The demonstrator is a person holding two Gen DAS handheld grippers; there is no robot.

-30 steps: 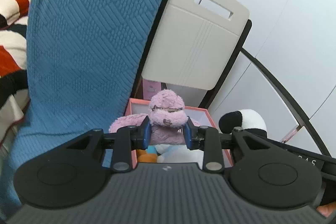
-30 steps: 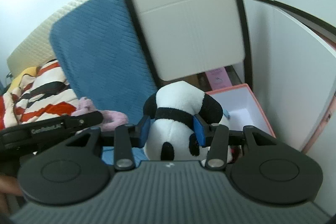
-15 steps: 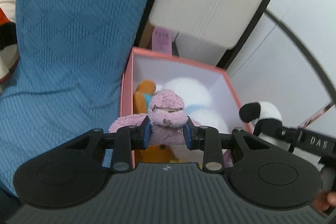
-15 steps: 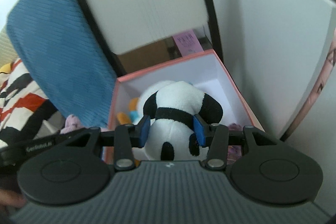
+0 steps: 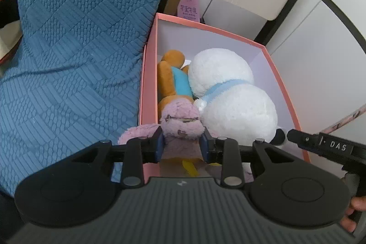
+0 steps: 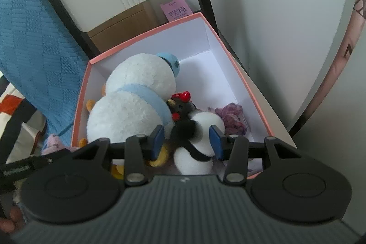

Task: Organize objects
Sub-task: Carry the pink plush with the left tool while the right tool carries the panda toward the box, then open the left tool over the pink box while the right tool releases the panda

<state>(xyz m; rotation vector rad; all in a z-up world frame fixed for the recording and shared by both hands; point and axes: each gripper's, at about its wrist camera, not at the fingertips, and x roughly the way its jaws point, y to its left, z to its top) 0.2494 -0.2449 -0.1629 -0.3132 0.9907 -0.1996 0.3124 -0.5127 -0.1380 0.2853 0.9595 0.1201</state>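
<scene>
Left gripper (image 5: 182, 143) clamps fuzzy pink plush toy (image 5: 181, 127) over near-left edge of pink cardboard box (image 5: 281, 81). Right gripper (image 6: 187, 141) spread wide around black-and-white panda plush (image 6: 199, 129), apparently lying in box beside big white snowman plush (image 6: 135, 102). Advice: lower pink toy clear of rim before opening; lift right gripper straight up, avoid snagging panda.

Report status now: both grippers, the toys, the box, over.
Left gripper shut on pink plush at pink box edge. Right gripper open, panda plush between its fingers inside box. White snowman plush crowds left side.
</scene>
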